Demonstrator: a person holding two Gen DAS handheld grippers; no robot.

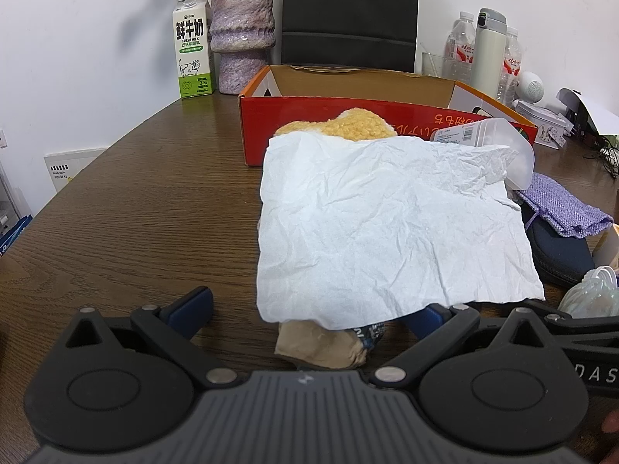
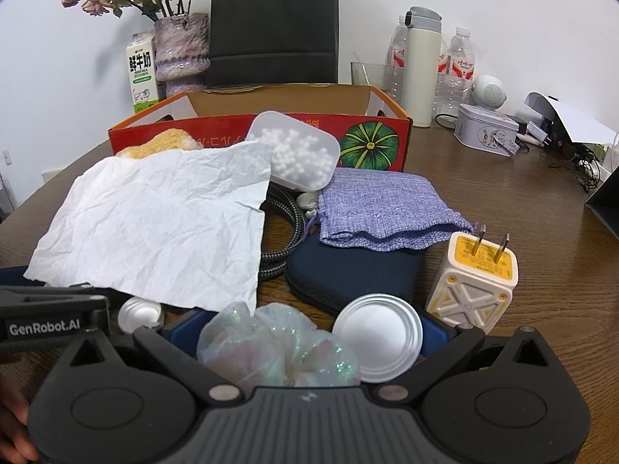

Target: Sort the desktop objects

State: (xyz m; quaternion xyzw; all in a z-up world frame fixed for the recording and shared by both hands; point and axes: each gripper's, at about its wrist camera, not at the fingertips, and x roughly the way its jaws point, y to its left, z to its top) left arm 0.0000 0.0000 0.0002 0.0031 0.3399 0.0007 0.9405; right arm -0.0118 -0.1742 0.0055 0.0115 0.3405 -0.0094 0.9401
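A crumpled white tissue (image 1: 387, 224) drapes over a pile of small items in front of the red cardboard box (image 1: 329, 116). My left gripper (image 1: 315, 309) stands open low at the pile's near edge, with a brown paper packet (image 1: 321, 348) between its fingers under the tissue. My right gripper (image 2: 311, 324) is open too, fingers spread around a sheer glittery bag (image 2: 278, 344) and a round white tin lid (image 2: 377, 342), without pressing on them. Beyond lie a white and yellow plug charger (image 2: 476, 278), a purple woven pouch (image 2: 387, 212), a navy zip case (image 2: 356, 270) and a clear box of cotton swabs (image 2: 298, 150).
A yellow knitted piece (image 1: 340, 125) leans on the box front. A milk carton (image 1: 193, 46), a purple vase (image 1: 241, 34) and a black bag (image 1: 350, 11) stand behind. Bottles, a thermos (image 2: 421, 65) and a small tin (image 2: 485, 127) sit at the back right. A braided cable (image 2: 282, 232) runs under the tissue.
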